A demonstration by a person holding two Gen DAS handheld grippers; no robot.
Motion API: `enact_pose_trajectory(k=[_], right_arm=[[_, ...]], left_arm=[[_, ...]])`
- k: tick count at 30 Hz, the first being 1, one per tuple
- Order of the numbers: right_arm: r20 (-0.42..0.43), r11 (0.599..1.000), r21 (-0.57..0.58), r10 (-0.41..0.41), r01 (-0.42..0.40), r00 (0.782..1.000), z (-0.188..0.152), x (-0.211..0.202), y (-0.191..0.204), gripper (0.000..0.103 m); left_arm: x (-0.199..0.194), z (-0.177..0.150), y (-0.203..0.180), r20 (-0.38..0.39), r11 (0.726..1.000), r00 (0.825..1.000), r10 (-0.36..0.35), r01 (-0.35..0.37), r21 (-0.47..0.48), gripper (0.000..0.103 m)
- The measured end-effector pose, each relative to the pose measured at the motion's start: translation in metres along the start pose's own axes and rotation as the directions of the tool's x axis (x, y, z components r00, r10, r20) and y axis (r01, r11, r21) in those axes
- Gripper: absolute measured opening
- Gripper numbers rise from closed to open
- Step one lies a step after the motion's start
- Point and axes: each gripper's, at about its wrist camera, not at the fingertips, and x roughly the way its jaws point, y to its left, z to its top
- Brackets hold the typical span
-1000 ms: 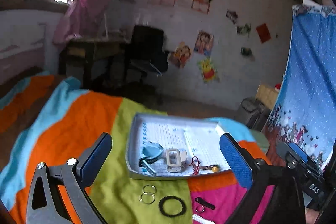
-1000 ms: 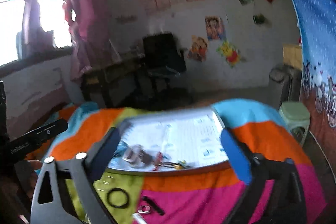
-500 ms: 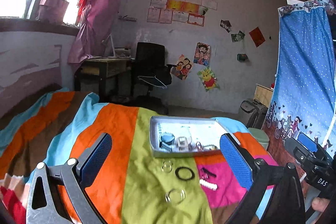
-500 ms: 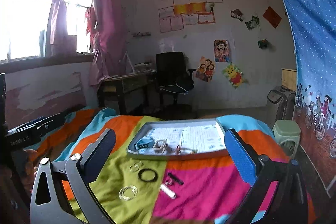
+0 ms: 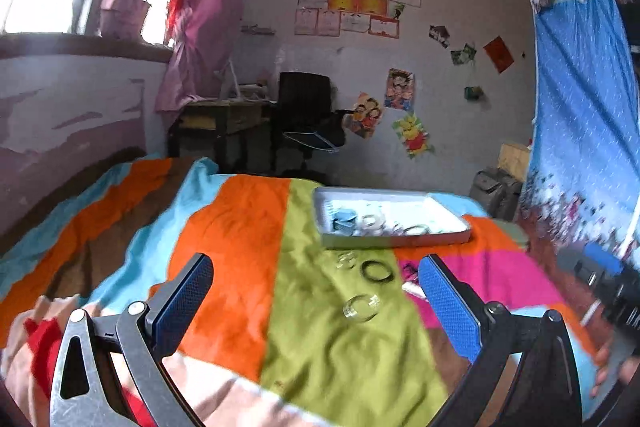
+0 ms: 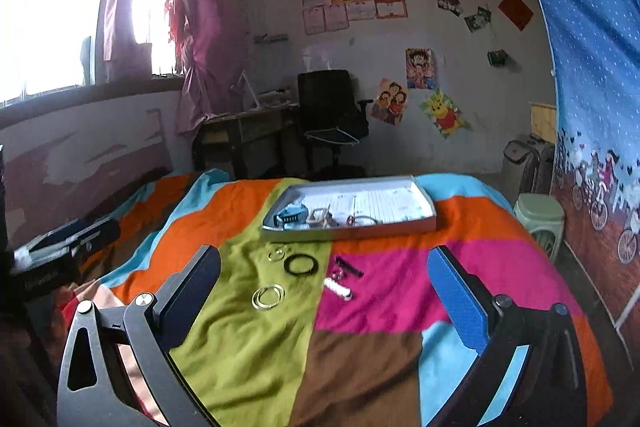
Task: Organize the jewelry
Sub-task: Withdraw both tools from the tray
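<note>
Right tongs (image 6: 324,285) gaping, left tongs (image 5: 316,291) gaping, no legible writing

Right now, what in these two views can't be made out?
- Left wrist view: motion blur smears the tray contents and the clear rings.
- Right wrist view: tray items are too small to identify.
- Small pieces beside the black ring are too small to name.

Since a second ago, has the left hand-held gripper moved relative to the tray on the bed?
Yes. The left hand-held gripper has pulled back from the tray, which now looks smaller and farther off, with more of the striped blanket in view.
</note>
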Motion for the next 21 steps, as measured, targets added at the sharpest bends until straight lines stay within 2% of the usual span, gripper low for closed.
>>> enact_pose_trajectory(k=[5, 10, 15, 21], right_arm=[[-0.084, 0.999, 0.039, 0.021, -0.018, 0.996, -0.012, 0.01, -0.004, 0.102], [-0.147, 0.999, 0.031, -0.006, 0.011, 0.989, -0.026, 0.024, -0.003, 0.102], [-0.14, 0.999, 0.013, -0.04, 0.043, 0.989, -0.024, 0.023, 0.0, 0.102], [-0.141, 0.999, 0.017, -0.041, 0.044, 0.989, -0.023, 0.022, -0.001, 0.102]], left_arm=[[0.007, -0.006, -0.003, -0.06, 1.0, 0.998, -0.014, 0.015, 0.008, 0.103], [0.011, -0.008, 0.006, -0.083, 0.999, 0.996, -0.025, 0.022, -0.035, 0.103], [0.013, -0.011, 0.011, -0.081, 0.997, 0.997, -0.016, 0.009, -0.078, 0.103], [0.014, -0.014, 0.017, -0.07, 0.989, 0.998, 0.0, -0.011, -0.149, 0.103]])
